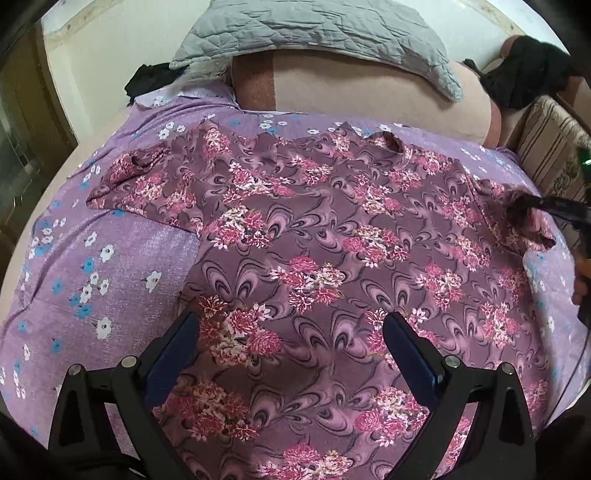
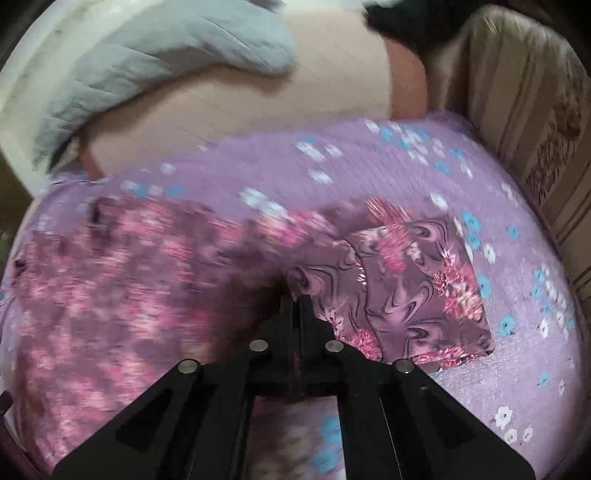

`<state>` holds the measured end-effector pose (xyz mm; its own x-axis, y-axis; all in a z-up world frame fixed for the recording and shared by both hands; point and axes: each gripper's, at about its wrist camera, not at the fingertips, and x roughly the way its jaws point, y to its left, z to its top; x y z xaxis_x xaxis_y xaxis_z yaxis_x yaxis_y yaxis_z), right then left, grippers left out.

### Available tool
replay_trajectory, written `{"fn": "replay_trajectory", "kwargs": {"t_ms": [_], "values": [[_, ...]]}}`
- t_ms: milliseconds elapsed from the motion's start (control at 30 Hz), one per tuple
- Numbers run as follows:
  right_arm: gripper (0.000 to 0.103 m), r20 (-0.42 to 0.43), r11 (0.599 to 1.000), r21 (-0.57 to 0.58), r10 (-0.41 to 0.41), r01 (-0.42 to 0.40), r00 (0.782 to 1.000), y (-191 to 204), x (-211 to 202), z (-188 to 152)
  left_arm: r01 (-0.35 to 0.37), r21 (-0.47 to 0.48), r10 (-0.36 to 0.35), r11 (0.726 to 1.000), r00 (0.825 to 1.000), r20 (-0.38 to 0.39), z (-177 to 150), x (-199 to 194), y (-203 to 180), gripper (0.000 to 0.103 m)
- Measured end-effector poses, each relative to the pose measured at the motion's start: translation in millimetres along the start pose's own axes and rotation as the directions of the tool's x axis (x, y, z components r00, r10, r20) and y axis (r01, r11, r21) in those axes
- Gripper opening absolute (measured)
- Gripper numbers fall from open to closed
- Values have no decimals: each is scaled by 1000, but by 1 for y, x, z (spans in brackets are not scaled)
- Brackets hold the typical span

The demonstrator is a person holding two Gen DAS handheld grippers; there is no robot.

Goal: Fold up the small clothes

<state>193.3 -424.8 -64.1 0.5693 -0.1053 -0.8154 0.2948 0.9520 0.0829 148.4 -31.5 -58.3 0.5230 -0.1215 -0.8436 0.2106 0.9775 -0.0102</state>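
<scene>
Soft matt cloths lying around hard black plastic grippers

Ahead of the left gripper (image 1: 291, 325), a thin, smooth printed garment (image 1: 332, 240) is draping over a coarser, crinkled lilac bedsheet (image 1: 122, 251); beyond it a quilted grey pillow (image 1: 314, 33) is puckering. The right gripper (image 2: 295, 299), matt black plastic with dull metal pins, is pinching the garment's sleeve (image 2: 413, 288), beside woven striped upholstery (image 2: 524, 122).

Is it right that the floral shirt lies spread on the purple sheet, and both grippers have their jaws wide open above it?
Not quite. Only the left gripper is open above the shirt on the sheet. The right gripper has its jaws shut on the shirt's sleeve, as the right wrist view shows.
</scene>
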Motion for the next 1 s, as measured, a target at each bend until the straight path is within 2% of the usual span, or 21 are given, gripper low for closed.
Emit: {"fn": "replay_trajectory", "kwargs": {"t_ms": [100,200,400,500,633,700,767,833,900,967,1000], "values": [[4,45,993,-13,119,-119,992,37,-30,3,16,-18,-15,1000,1000,14,-2,-1,6,100],[4,59,969,-29,248,-246,967,82,-48,7,22,-35,-21,999,999,25,-5,-2,13,100],[4,6,879,-48,475,-475,880,176,-45,12,86,-108,-84,990,996,28,-5,-1,31,100],[4,-46,853,-74,515,-517,856,222,-30,9,117,-131,-113,984,993,35,-3,-1,35,100],[4,-129,818,-43,565,-574,815,262,7,1,143,-122,-140,982,990,32,-2,4,33,100],[4,-160,818,-34,562,-574,811,277,27,-5,158,-121,-156,980,987,24,-2,9,33,100],[8,-205,809,-10,574,-588,792,285,48,-11,167,-123,-167,978,986,8,0,17,32,100],[8,-233,816,3,562,-578,793,285,61,-14,184,-140,-186,973,982,-8,2,28,33,100],[24,-255,823,24,554,-568,792,279,62,-17,205,-169,-213,964,977,-31,8,44,34,100],[54,-226,821,30,561,-570,796,265,49,-17,231,-218,-250,948,966,-63,17,64,36,100],[57,-205,823,25,560,-568,802,260,41,-16,261,-248,-286,933,956,-71,24,76,36,100]]}}
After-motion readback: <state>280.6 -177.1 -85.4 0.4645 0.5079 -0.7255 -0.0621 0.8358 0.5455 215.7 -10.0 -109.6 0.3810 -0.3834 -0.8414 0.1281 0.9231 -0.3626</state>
